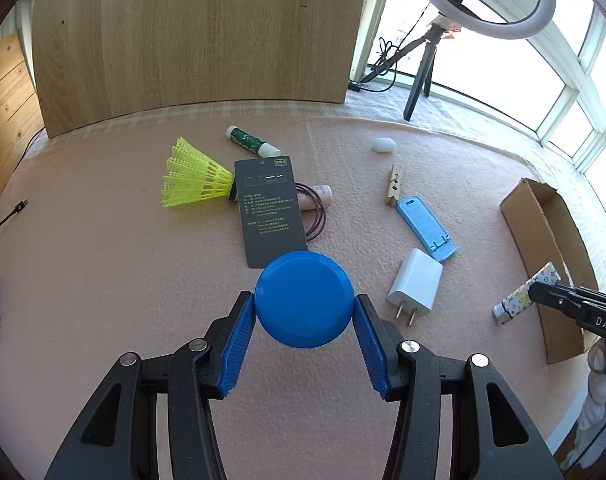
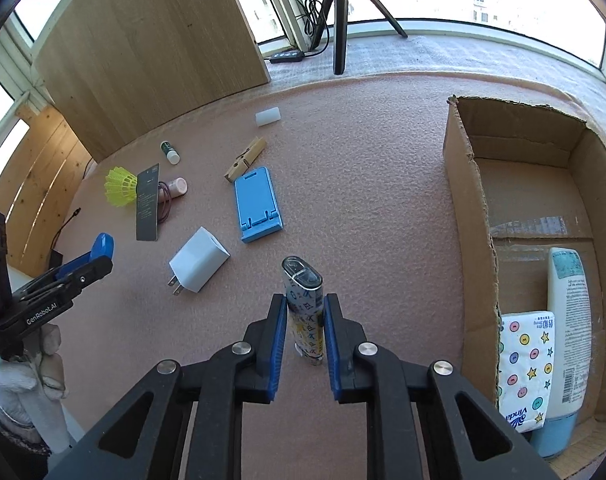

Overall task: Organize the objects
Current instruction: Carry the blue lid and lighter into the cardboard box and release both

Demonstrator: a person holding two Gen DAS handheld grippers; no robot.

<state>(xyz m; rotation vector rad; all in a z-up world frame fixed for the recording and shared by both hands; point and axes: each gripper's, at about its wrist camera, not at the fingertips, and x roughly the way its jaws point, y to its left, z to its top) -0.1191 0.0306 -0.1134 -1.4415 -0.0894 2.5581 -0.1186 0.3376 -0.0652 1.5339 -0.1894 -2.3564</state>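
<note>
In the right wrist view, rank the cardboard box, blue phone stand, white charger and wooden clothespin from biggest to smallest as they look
1. cardboard box
2. blue phone stand
3. white charger, looks close to the stand and lies nearer the camera, so unsure
4. wooden clothespin

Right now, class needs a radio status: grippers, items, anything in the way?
Left gripper shut on blue disc. Right gripper shut on patterned tube. Cardboard box open, path clear.
</note>
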